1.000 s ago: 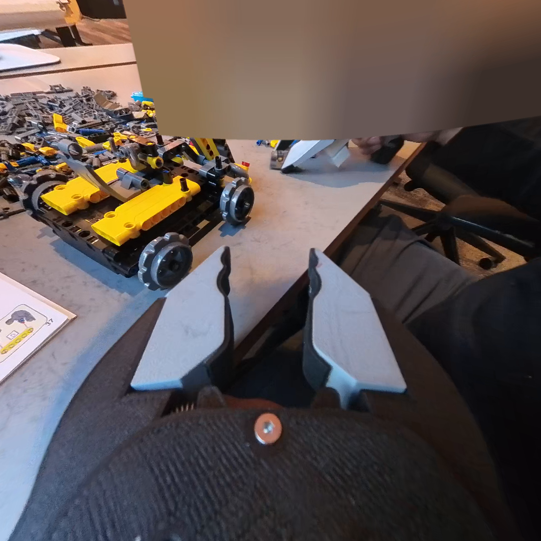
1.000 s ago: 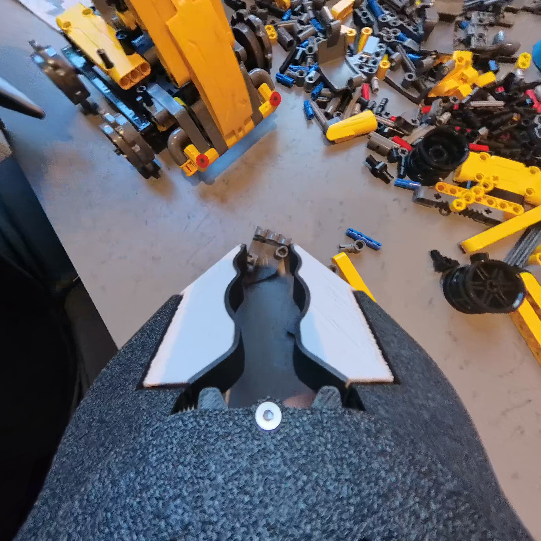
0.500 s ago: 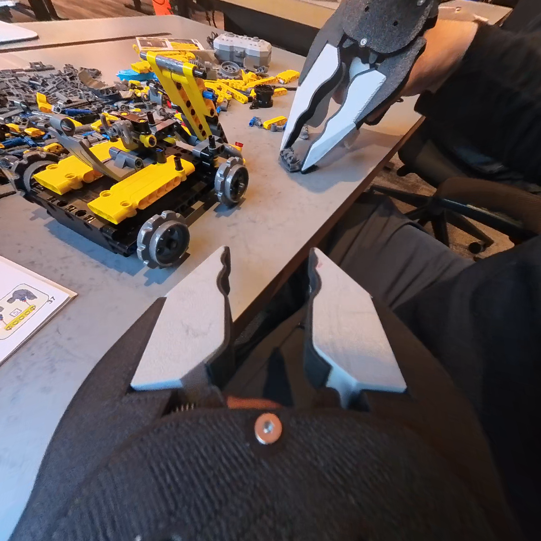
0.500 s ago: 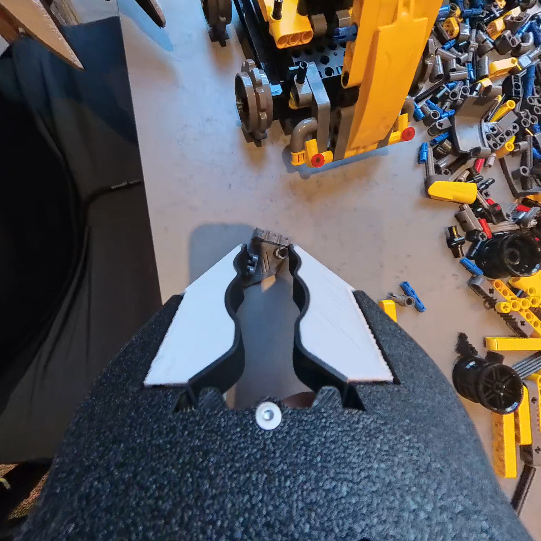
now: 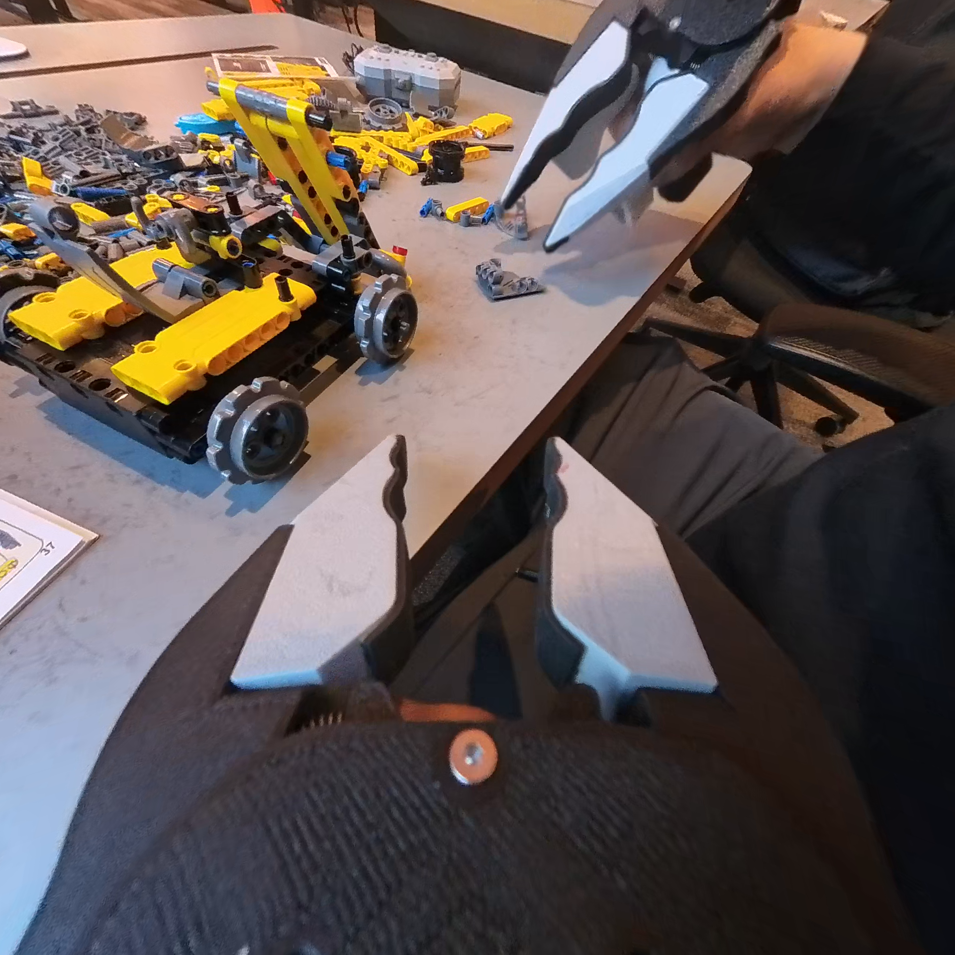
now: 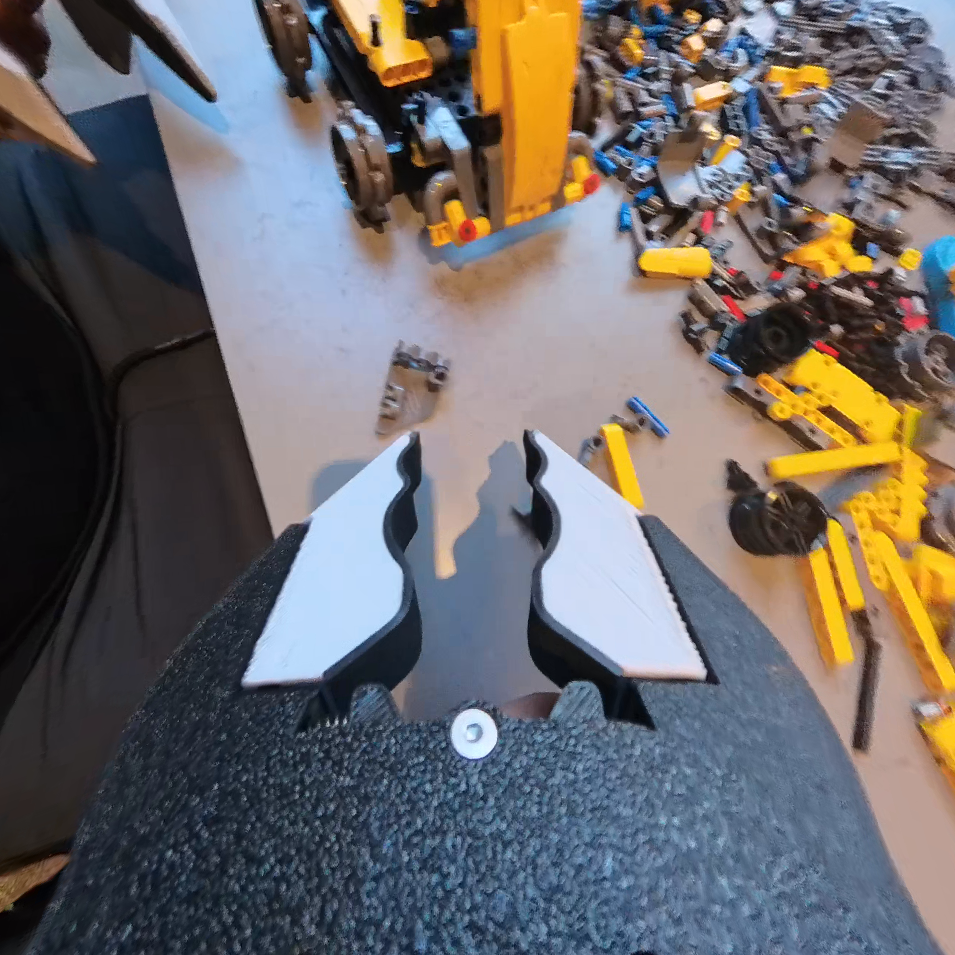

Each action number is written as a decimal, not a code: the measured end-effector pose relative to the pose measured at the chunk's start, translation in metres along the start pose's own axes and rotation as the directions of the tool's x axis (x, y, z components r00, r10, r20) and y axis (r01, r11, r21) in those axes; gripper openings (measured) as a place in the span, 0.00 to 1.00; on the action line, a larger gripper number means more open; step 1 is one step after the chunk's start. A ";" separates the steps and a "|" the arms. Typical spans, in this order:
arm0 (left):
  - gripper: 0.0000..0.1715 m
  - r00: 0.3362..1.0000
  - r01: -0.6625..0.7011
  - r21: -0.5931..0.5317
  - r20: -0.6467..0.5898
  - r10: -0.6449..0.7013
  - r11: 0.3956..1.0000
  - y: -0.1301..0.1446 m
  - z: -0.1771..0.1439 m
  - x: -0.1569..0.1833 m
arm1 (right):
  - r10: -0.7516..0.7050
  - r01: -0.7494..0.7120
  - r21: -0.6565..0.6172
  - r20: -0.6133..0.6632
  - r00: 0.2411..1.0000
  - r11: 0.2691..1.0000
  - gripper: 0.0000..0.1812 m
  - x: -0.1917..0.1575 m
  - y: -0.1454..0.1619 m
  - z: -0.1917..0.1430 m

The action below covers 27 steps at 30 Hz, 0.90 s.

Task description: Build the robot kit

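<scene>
A small grey angled brick part (image 6: 411, 385) lies flat on the grey table near its edge; it also shows in the left wrist view (image 5: 506, 281). My right gripper (image 6: 471, 447) is open and empty, just behind and right of that part; it shows in the left wrist view (image 5: 527, 222) above the table. My left gripper (image 5: 473, 457) is open and empty at the table edge, nearest a grey wheel (image 5: 258, 429) of the yellow and black brick vehicle (image 5: 196, 289), which also shows in the right wrist view (image 6: 465, 119).
A large pile of loose yellow, black, grey and blue brick parts (image 6: 775, 258) covers the table beyond the vehicle. A grey box-shaped brick unit (image 5: 408, 72) stands at the back. An instruction booklet (image 5: 31, 563) lies at left. A person's legs (image 5: 697, 455) and an office chair (image 5: 827, 351) are beside the table edge (image 5: 594, 356). My right fingertips sit around 20 cm from my left ones.
My right gripper opened and let go of the small grey part, which now lies on the table; the gripper pulled back and to the right. My left gripper stayed open and hardly moved.
</scene>
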<state>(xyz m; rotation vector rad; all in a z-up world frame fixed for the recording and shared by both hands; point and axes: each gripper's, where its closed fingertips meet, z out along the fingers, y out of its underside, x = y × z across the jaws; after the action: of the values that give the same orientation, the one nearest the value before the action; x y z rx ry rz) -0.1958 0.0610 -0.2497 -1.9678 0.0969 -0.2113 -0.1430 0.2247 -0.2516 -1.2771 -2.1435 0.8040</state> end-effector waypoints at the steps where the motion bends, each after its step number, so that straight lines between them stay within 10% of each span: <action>1: 0.30 1.000 0.000 -0.003 -0.002 0.000 1.000 0.000 0.000 0.000 | 0.017 -0.017 0.000 -0.025 1.000 1.000 0.22 0.006 0.004 -0.004; 27: 0.30 1.000 -0.007 -0.012 -0.003 0.007 1.000 0.002 0.000 0.001 | -0.097 0.064 -0.178 -0.182 0.979 0.982 0.12 0.056 0.031 -0.010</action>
<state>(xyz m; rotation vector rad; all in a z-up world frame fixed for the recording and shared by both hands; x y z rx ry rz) -0.1952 0.0603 -0.2516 -1.9785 0.1066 -0.2095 -0.1413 0.2888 -0.2596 -1.2857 -2.1295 0.4526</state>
